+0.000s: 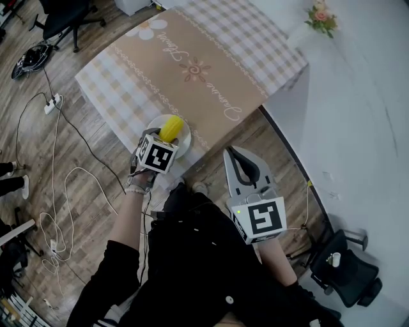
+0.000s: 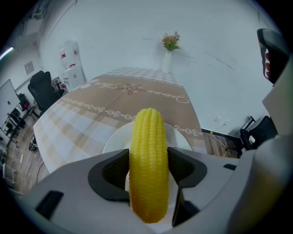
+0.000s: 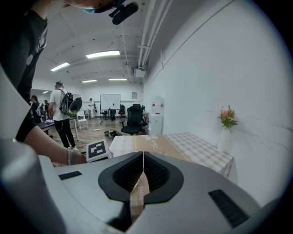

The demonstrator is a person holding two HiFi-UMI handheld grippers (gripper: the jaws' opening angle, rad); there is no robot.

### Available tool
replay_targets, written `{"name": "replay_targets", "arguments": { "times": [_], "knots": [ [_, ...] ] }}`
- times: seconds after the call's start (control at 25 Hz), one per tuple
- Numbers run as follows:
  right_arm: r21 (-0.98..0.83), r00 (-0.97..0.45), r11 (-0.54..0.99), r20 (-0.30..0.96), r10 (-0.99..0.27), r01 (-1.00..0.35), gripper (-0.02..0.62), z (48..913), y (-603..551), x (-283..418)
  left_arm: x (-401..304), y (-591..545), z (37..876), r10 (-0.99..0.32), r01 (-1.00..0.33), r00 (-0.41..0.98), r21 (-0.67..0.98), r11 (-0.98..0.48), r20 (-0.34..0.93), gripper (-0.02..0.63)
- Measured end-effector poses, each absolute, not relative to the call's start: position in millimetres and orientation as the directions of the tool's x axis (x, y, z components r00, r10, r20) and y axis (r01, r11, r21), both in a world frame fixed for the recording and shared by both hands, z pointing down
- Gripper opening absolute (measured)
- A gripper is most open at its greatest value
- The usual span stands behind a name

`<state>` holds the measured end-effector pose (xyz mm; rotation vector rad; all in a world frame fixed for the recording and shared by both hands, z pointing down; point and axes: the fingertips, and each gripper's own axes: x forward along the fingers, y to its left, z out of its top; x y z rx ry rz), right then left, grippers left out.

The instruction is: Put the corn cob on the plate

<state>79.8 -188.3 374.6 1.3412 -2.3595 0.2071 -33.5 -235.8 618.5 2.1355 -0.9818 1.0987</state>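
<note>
While the left gripper (image 1: 165, 137) hovers over the near edge of the surface (image 1: 211, 57), its jaws are clamped on the yellow corn cob (image 1: 171, 129) at about the cob's middle, one jaw on each side. The cob stands over the white plate (image 1: 185, 144), with its far end pointing toward 12 o'clock in the left gripper view. Whether it touches the plate cannot be told. The plate sits on the surface at its 7 o'clock corner in the head view, close to the cloth's edge.

At 5 o'clock from the plate, off the surface and above the floor, the right gripper (image 1: 233, 156) has its jaws pressed together, with only a thin slit between the black pads.

The surface wears a checked cloth in pale grey and white, with a wide tan band (image 1: 185, 70) down the middle printed with daisies, scrollwork and cursive script. At the head view's 1 o'clock a small vase of pink flowers (image 1: 321, 18) stands at the far corner against the white wall (image 1: 364, 115).

The wooden plank floor (image 1: 83, 172) carries white cables and a power strip (image 1: 51, 102) at 9 o'clock. One black office chair (image 1: 64, 19) is at 11 o'clock, another (image 1: 345, 271) at 4 o'clock. The right gripper view shows an open office with ceiling strip lights (image 3: 103, 54), a whiteboard (image 3: 110, 101) and a standing person with a backpack (image 3: 62, 109).
</note>
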Motion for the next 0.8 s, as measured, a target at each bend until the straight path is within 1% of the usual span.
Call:
{"name": "replay_targets", "arguments": {
  "times": [0.36, 0.8],
  "knots": [
    [0.076, -0.451, 0.528, 0.427, -0.784, -0.846, 0.041, 375, -186, 79, -33, -240, 606, -0.402, -0.816, 0.427, 0.154, -0.557, 0.810, 0.256],
    [0.074, -0.470, 0.545, 0.417, -0.778, -0.835, 0.041, 373, -184, 75, -38, -245, 584, -0.466, -0.828, 0.424, 0.125, -0.546, 0.776, 0.255]
  ]
}}
